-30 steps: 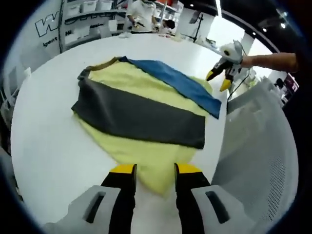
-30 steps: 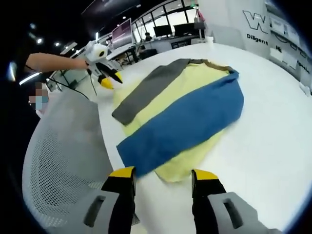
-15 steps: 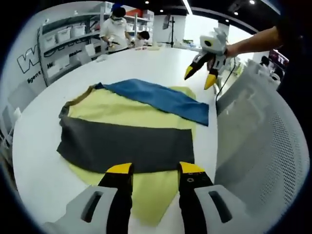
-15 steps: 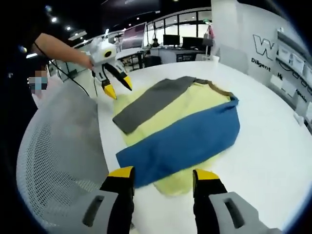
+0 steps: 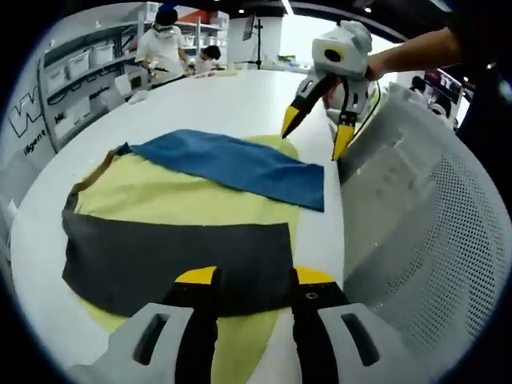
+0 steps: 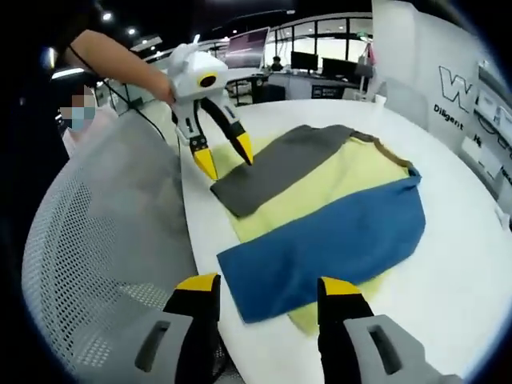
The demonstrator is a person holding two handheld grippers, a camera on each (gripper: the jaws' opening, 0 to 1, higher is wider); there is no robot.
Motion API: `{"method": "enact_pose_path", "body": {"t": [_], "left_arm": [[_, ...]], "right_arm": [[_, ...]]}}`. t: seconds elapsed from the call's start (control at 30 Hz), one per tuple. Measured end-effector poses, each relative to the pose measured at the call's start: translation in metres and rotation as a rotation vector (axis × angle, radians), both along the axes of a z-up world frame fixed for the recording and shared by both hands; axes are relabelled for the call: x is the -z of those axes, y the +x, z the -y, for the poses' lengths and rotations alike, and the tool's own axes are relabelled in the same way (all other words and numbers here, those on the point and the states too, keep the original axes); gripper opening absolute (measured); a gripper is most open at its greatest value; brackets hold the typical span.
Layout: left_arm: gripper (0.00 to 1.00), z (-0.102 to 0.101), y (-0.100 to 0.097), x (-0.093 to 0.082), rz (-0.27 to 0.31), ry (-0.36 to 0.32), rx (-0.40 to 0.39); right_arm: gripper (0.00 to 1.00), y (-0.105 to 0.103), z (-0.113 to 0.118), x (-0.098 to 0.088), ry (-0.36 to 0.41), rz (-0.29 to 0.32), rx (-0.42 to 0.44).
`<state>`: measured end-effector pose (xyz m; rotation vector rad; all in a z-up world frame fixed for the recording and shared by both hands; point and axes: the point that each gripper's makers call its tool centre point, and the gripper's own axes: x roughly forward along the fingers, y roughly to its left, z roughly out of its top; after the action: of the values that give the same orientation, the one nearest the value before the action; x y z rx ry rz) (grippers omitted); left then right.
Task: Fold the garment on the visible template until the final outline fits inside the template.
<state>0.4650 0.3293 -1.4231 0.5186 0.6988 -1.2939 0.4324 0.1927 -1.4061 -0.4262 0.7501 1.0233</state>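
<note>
A yellow garment point(image 5: 184, 200) lies flat on the white round table point(image 5: 208, 96), its grey sleeve point(image 5: 176, 256) and blue sleeve point(image 5: 232, 164) folded across the body. My left gripper point(image 5: 256, 278) is open just above the grey sleeve's near edge, holding nothing. My right gripper point(image 5: 314, 138) hovers open by the blue sleeve's end at the table rim. In the right gripper view the blue sleeve point(image 6: 328, 248) lies in front of my right gripper point(image 6: 268, 284), and the left gripper point(image 6: 225, 157) hangs open above the grey sleeve point(image 6: 280, 168). Yellow cloth point(image 6: 336, 184) shows between the sleeves.
A white mesh chair point(image 5: 416, 240) stands against the table edge beside the garment, and appears as the chair point(image 6: 96, 264) in the right gripper view. People point(image 5: 160, 40) work by shelves beyond the far side. Bare tabletop point(image 6: 472, 280) surrounds the garment.
Both hands have come in closer to the garment's near end and to each other, so each gripper looms larger in the other's view. The garment's fold looks unchanged.
</note>
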Motion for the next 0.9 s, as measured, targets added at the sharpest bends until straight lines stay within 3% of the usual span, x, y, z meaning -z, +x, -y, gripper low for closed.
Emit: {"method": "enact_pose_path", "body": {"t": [0.3, 0.5, 0.57, 0.63, 0.9], "left_arm": [[0.3, 0.006, -0.009, 0.014, 0.007, 0.061, 0.048], [0.22, 0.002, -0.009, 0.021, 0.028, 0.104, 0.076], [0.14, 0.002, -0.006, 0.02, 0.004, 0.104, 0.036], [0.02, -0.001, -0.009, 0.021, -0.078, 0.114, -0.026], [0.01, -0.004, 0.0, 0.014, -0.141, 0.089, -0.124]], "right_arm": [[0.43, -0.005, -0.013, 0.009, -0.029, -0.024, -0.049], [0.4, -0.008, -0.02, 0.017, -0.046, -0.045, -0.066], [0.39, -0.009, -0.021, 0.021, -0.048, -0.061, -0.066], [0.37, -0.009, -0.021, 0.024, -0.063, -0.068, -0.069], [0.32, -0.009, -0.025, 0.036, -0.08, -0.104, -0.068]]}}
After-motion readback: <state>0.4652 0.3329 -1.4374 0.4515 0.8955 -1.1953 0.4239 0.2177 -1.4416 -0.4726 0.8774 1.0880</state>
